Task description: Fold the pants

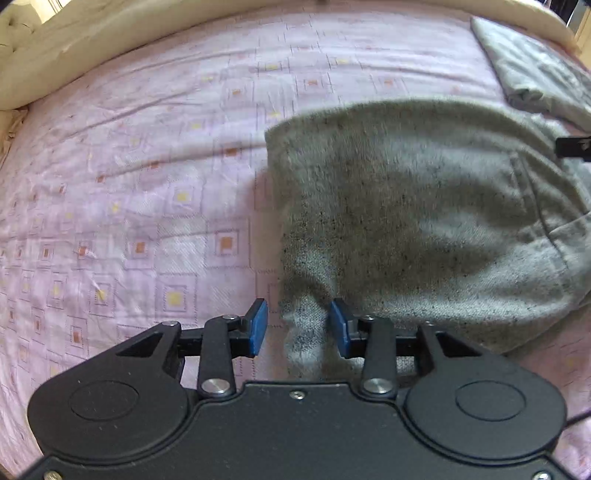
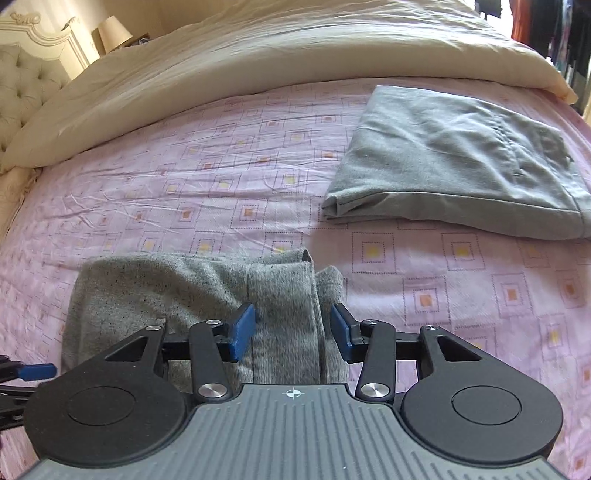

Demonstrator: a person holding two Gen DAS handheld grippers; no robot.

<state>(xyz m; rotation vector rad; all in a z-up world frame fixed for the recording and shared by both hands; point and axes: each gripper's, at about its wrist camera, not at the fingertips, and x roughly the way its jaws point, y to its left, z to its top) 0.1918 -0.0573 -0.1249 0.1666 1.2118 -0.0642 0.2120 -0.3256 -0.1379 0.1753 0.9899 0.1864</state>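
Nearest the left wrist camera, the left tongs [image 1: 298,326] stand apart, their blue pads [image 1: 258,326] on either side of a narrow corner of the speckled grey pants [image 1: 406,206]. The cloth rises between the pads without being pinched; the right pad sits just beside the fabric, the left pad is clear of it. The pants are bunched into a broad folded heap on the bed sheet [image 1: 129,184], a pink sheet printed with small squares, and the heap spreads away from the tongs toward the far right.

In the right wrist view, the right tongs [image 2: 291,328] are likewise apart, straddling a ribbed band of the same pants [image 2: 184,284]. The band runs up between the pads [image 2: 243,328] and stands as a loose fold just beyond them; neither pad clearly presses it. To the left of that band, the rest of the pants lies flattened on the sheet [image 2: 166,184]. At the lower left edge of this view, a blue pad of the other tongs [image 2: 37,371] shows beside the pants.

Farther from the pants, up and to the right, a second grey garment [image 2: 461,162] lies folded into a neat rectangle on the sheet, well apart from the pants. The same garment [image 1: 535,70] shows in the left wrist view at the far right. Beyond both, a cream duvet [image 2: 277,51] is heaped across the far side of the bed, with a tufted headboard [image 2: 26,85] and a lamp [image 2: 114,31] at the far left.
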